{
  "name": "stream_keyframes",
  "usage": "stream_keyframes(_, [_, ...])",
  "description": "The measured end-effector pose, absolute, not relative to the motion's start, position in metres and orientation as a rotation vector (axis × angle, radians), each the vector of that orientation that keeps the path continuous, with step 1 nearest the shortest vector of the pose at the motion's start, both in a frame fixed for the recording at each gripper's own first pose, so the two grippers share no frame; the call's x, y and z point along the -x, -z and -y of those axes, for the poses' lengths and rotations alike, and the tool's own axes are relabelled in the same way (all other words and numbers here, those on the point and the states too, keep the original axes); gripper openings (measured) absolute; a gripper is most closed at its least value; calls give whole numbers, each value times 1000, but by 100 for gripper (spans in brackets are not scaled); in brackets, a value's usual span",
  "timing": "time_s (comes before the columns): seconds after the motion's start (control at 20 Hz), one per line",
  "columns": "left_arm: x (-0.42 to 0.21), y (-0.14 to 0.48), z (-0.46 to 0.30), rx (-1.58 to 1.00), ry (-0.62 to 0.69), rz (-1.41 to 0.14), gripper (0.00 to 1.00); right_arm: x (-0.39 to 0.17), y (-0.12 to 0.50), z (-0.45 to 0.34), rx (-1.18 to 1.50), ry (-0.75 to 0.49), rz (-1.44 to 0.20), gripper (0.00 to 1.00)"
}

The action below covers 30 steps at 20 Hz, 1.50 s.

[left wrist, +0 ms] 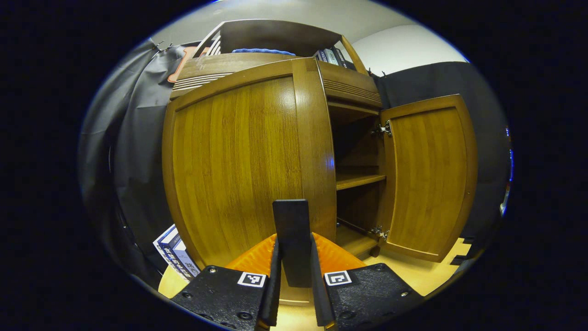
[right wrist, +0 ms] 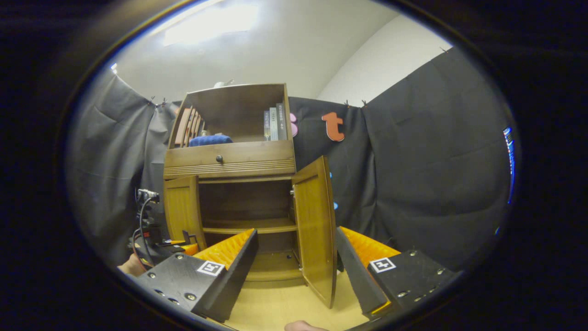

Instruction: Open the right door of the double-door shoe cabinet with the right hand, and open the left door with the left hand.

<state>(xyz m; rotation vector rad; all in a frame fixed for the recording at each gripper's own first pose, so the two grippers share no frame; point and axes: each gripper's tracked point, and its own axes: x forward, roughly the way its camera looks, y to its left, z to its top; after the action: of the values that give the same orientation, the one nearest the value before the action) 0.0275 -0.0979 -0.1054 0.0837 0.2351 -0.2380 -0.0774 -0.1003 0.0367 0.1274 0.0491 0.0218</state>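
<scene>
Your cabinet (right wrist: 229,184) stands at the centre of the right gripper view, against the black cloth wall (right wrist: 427,161), with both doors swung out. In that view the right door (right wrist: 317,234) stands wide open, edge-on just right of centre, and the left door (right wrist: 183,216) is partly open at centre left. Between them you can see the inner shelf (right wrist: 250,226).

In the left gripper view the left door (left wrist: 243,170) takes up the middle of the frame, close to you, and the right door (left wrist: 429,177) hangs open at the right. At the bottom centre your left gripper (left wrist: 294,257) has its fingers pressed onto a dark upright handle (left wrist: 291,239) on the door's edge.

Your right gripper (right wrist: 294,271) sits at the bottom of its own view with its fingers spread wide, holding nothing; the right door's lower edge stands between them without touching.

A blue cloth (right wrist: 210,140) and some books (right wrist: 274,123) sit in the open top compartment. More books (left wrist: 174,253) lean at the lower left of the left gripper view.
</scene>
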Motion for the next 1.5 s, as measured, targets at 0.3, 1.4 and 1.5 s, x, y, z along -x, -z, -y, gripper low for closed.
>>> stream_keyframes(0.3, [-6,102,85,-80,248,-236,33,69,-29,86,-124,-33,-66,95])
stream_keyframes(1.4, [56,106,25,-93,208,-267,33,58,-18,29,-100,-127,-121,95])
stream_keyframes(1.5, [61,103,17,-97,189,-251,31,58,-16,28,-106,-128,-130,95])
